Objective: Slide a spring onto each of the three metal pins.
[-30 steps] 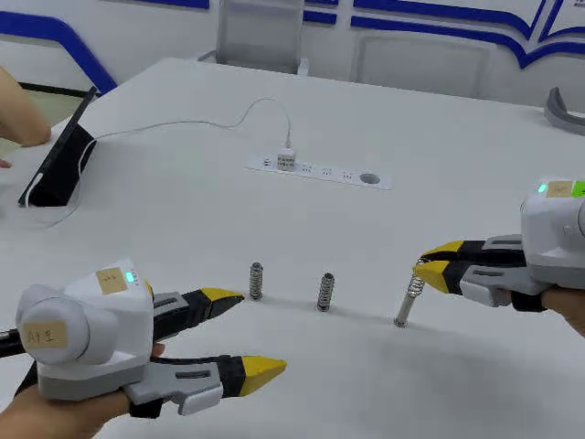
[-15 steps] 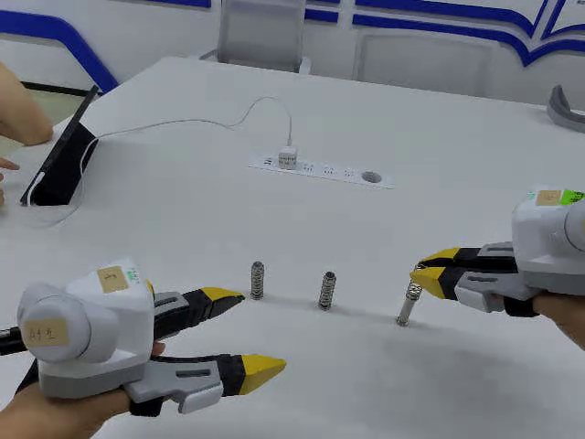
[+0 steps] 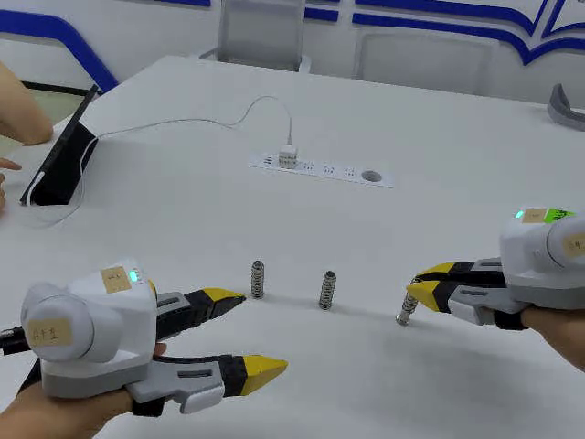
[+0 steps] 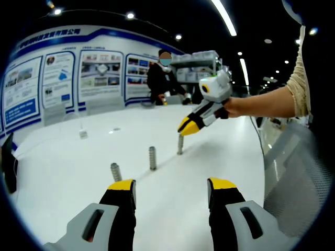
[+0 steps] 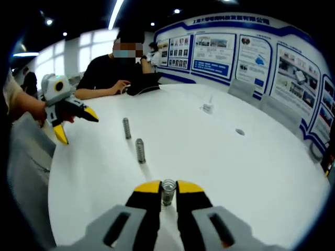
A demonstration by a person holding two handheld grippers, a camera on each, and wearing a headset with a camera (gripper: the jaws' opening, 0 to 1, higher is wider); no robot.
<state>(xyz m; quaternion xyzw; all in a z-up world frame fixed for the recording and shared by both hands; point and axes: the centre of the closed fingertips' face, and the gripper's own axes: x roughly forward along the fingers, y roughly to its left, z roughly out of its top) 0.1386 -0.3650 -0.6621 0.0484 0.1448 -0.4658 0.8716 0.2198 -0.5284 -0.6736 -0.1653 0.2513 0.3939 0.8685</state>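
Note:
Three metal pins stand in a row on the white table [image 3: 183,210]. The left pin [image 3: 257,279] and the middle pin [image 3: 326,290] each wear a spring. My right gripper [image 3: 420,285] is shut on the spring [image 5: 168,191] around the right pin [image 3: 405,310], close to the tabletop. In the right gripper view its yellow tips [image 5: 168,187] clasp the spring's top coil. My left gripper [image 3: 253,331] hovers open at the front left, a short way from the left pin, holding nothing. The left gripper view has all three pins [image 4: 152,157] beyond its spread jaws [image 4: 172,184], with the right gripper [image 4: 190,126] at the farthest pin.
A power strip [image 3: 320,170] with a white charger and cable lies mid-table. A dark tablet [image 3: 59,165] leans at the left edge beside a person's hand [image 3: 14,114]. A grey chair [image 3: 260,32] stands at the far side.
My right gripper has come down along the right pin, taking the spring lower on it. The left gripper has stayed put.

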